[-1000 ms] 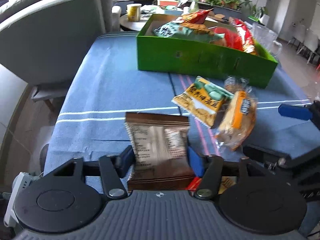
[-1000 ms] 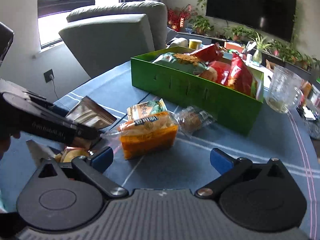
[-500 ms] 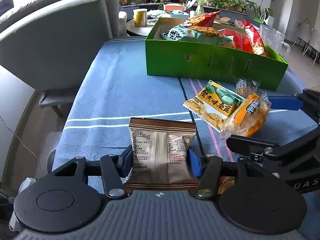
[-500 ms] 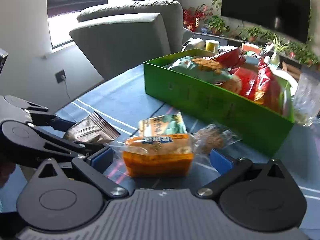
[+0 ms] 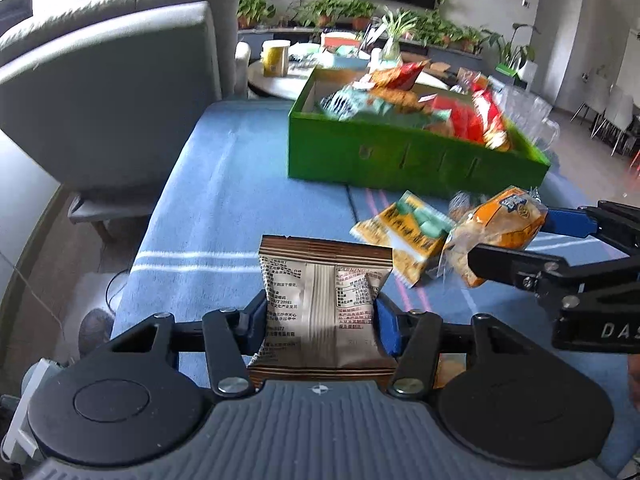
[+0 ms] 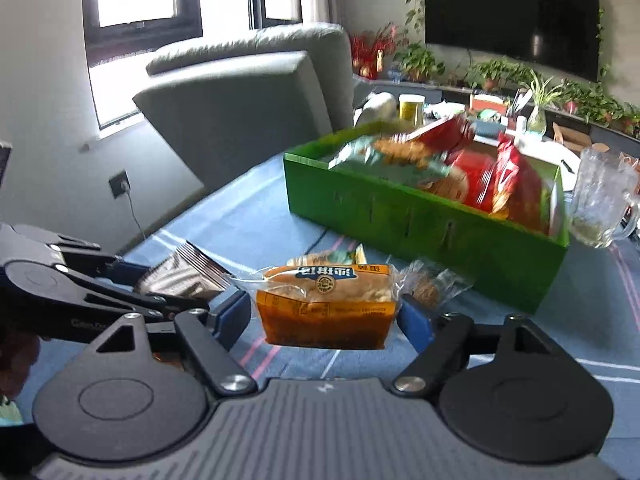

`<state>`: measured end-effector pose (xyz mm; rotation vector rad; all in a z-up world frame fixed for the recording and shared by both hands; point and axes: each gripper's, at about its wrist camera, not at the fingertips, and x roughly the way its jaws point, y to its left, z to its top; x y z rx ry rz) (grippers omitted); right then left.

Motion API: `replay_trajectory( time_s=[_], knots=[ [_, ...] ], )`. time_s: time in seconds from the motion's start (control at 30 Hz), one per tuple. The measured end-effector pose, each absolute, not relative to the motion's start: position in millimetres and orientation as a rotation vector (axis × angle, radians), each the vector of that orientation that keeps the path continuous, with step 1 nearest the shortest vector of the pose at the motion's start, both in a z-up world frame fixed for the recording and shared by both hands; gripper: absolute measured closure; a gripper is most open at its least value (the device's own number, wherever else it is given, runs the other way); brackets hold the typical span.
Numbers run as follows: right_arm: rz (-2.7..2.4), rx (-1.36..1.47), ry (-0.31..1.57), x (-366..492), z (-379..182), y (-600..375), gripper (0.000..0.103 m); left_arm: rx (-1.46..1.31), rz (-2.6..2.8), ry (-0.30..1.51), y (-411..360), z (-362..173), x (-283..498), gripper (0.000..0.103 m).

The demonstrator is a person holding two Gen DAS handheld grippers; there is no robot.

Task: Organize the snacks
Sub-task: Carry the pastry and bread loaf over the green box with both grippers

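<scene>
A brown snack packet (image 5: 324, 300) stands upright between the blue pads of my left gripper (image 5: 320, 316), which is shut on it just above the blue tablecloth. My right gripper (image 6: 324, 316) is shut on an orange bread packet (image 6: 326, 308), held slightly off the cloth. From the left wrist view, that orange packet (image 5: 500, 232) and the right gripper (image 5: 520, 236) are at the right. The green box (image 5: 400, 156) holding several snack bags sits beyond them. A yellow-green packet (image 5: 408, 236) and a small clear-wrapped cookie (image 6: 428, 288) lie on the cloth in front of the box.
A glass mug (image 6: 600, 200) stands at the box's right end. A grey armchair (image 5: 112, 92) sits close to the table's left edge. Behind the box is a round side table with a yellow cup (image 5: 275, 58). Bare cloth stretches left of the box.
The left jaws closed in on the brown packet and tipped it up. The right gripper moved in around the orange bread packet, which now hangs off the cloth between its pads.
</scene>
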<state>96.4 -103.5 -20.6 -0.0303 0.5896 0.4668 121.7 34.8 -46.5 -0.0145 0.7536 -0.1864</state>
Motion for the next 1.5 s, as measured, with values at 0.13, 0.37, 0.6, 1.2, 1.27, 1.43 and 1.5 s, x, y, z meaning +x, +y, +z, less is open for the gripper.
replay_trajectory(
  time_s=[0.13,0.37,0.6,1.2,1.27,1.43,1.5],
  knots=[
    [0.457,0.009,0.548,93,-4,-116,0.018,-0.015,-0.213,0.714,28,-33,118,0.052],
    [0.429,0.054,0.51,95,10,-131,0.018,-0.02,-0.244,0.679,19,-19,118,0.052],
    [0.402,0.086,0.502,99,15,-140,0.018,0.003,-0.249,0.651,13,-8,121,0.052],
    [0.36,0.127,0.484,116,23,-158,0.018,0.036,-0.261,0.647,-8,2,149,0.052],
    [0.34,0.128,0.481,124,28,-160,0.018,0.042,-0.26,0.634,-11,7,156,0.052],
    [0.291,0.134,0.456,154,48,-169,0.018,0.057,-0.264,0.6,-23,23,177,0.052],
    [0.26,0.152,0.461,172,54,-174,0.018,0.065,-0.262,0.585,-28,28,185,0.052]
  ],
)
